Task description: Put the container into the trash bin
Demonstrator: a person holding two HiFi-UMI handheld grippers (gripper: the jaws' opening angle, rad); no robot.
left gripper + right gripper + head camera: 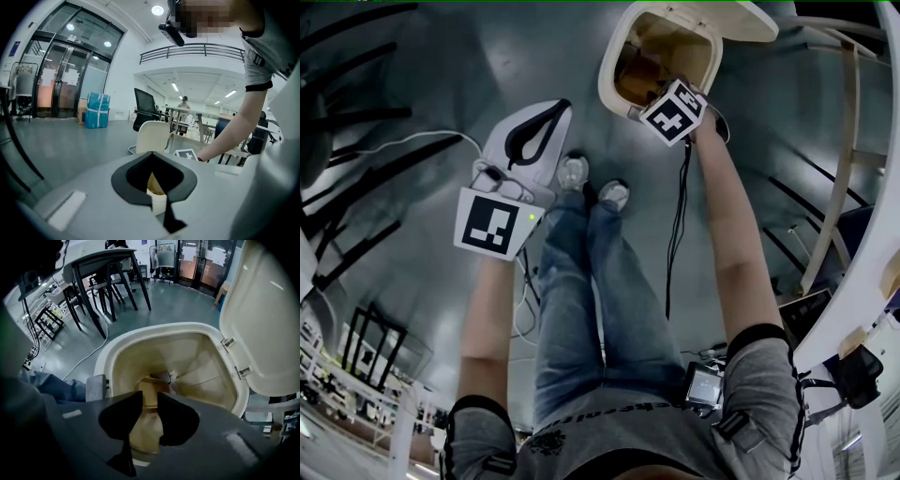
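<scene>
Head view shows the left claw [561,108], jaws together and empty, held above the floor [487,56] near the person's shoes [574,172], and farther right the right claw [149,393], jaws slightly apart, over the open trash bin [606,82], the tan container [149,384] lying deep inside.

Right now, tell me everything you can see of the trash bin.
The trash bin looks like cream plastic, with a rounded rim, and stands on the grey floor by the person's shoes. Its lid is swung up on hinges at the rim, so it is open. The inside looks tan, with a brownish box-like thing at the bottom. The right gripper hangs over the opening, jaws apart; whether it touches the rim I cannot tell.
</scene>
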